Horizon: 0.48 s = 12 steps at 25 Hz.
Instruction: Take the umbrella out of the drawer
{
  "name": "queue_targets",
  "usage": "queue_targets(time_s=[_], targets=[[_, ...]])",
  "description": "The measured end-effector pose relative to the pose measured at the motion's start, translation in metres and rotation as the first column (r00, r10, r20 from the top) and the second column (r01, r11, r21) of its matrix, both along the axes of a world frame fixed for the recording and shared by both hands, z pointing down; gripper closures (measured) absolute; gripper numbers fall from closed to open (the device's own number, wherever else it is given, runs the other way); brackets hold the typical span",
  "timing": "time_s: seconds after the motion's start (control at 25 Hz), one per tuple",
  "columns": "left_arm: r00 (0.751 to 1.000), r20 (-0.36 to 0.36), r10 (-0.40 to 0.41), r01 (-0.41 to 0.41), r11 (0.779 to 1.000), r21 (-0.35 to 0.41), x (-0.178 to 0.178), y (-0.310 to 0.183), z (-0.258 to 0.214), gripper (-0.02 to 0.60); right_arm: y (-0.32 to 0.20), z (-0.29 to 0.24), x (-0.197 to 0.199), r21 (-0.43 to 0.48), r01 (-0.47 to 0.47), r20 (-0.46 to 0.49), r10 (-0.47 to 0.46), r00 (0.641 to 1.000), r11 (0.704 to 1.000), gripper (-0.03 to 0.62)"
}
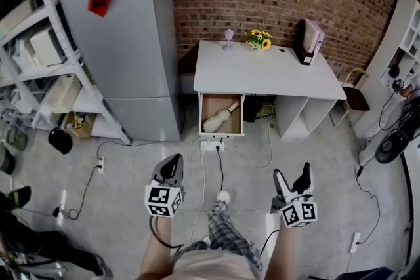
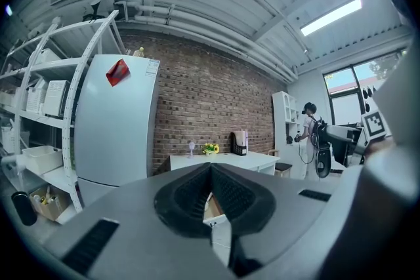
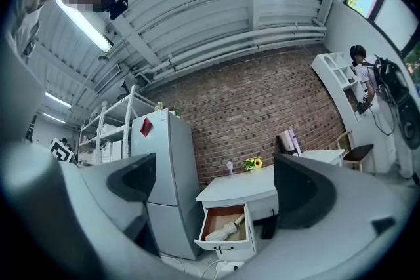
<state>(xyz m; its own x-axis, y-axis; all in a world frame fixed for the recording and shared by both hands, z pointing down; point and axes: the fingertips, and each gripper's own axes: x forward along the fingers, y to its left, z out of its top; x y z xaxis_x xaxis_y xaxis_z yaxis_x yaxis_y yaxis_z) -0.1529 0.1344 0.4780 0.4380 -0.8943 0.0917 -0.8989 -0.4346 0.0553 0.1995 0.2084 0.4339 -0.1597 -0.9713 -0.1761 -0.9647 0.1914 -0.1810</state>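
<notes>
A folded beige umbrella (image 1: 221, 117) lies inside an open wooden drawer (image 1: 221, 133) at the left end of a white desk (image 1: 262, 72). The umbrella (image 3: 225, 229) and the drawer (image 3: 224, 244) also show in the right gripper view. Both grippers hang well short of the desk, over the grey floor. My left gripper (image 1: 172, 169) is shut, its black pads meeting with nothing between them. My right gripper (image 1: 293, 179) is open and empty, its jaws wide apart.
A grey fridge (image 1: 125, 49) stands left of the desk, with white shelving (image 1: 46, 69) beyond it. On the desk are yellow flowers (image 1: 258, 39) and a file box (image 1: 308, 41). A power strip (image 1: 212, 145) and cables lie below the drawer. A chair (image 1: 354, 96) stands at the right.
</notes>
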Motion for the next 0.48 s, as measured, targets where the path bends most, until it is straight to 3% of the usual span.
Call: queue_targets(time_s=[0.48], targets=[[1.0,0.011,-0.009,0.009,1.0,0.009,0.031,-0.111,0.005,0.557,-0.122,0.016,0.025,0.0,0.028,0.014,-0.028,0.999,1.0,0.046]])
